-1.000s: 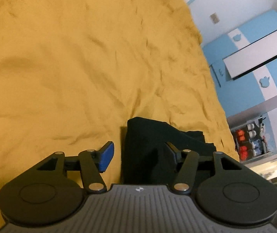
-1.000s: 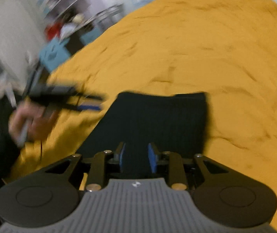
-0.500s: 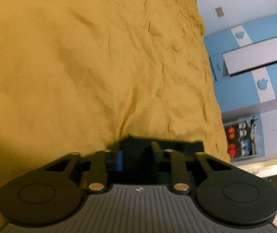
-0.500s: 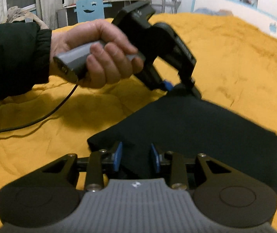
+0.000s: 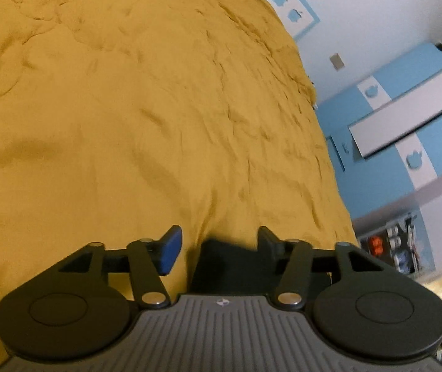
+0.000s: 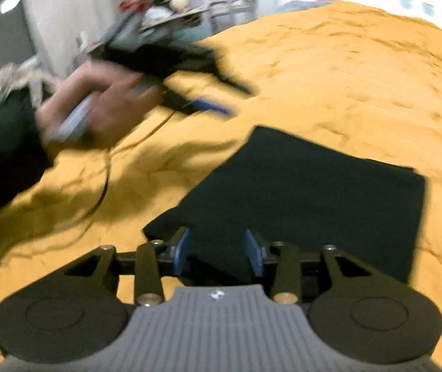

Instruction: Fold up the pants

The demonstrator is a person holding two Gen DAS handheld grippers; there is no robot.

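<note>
- Your left gripper (image 5: 219, 246) hangs above the yellow bedspread (image 5: 128, 130), its jaws apart and opening, with nothing pressed between the pads.
- In the left wrist view, a corner of the black pants (image 5: 224, 266) shows low between the fingers, lying on the bedspread and not gripped.
- Your right gripper (image 6: 218, 251) sits over the near edge of the pants (image 6: 314, 192); its jaws are partly apart and opening. The cloth lies under and between the blue pads (image 6: 182, 249), but they do not pinch it.
- The pants lie flat as a folded dark rectangle on the bedspread (image 6: 360, 86).
- In the right wrist view, your left hand (image 6: 97, 108) is blurred, off to the left of the pants, well clear of them.
</note>
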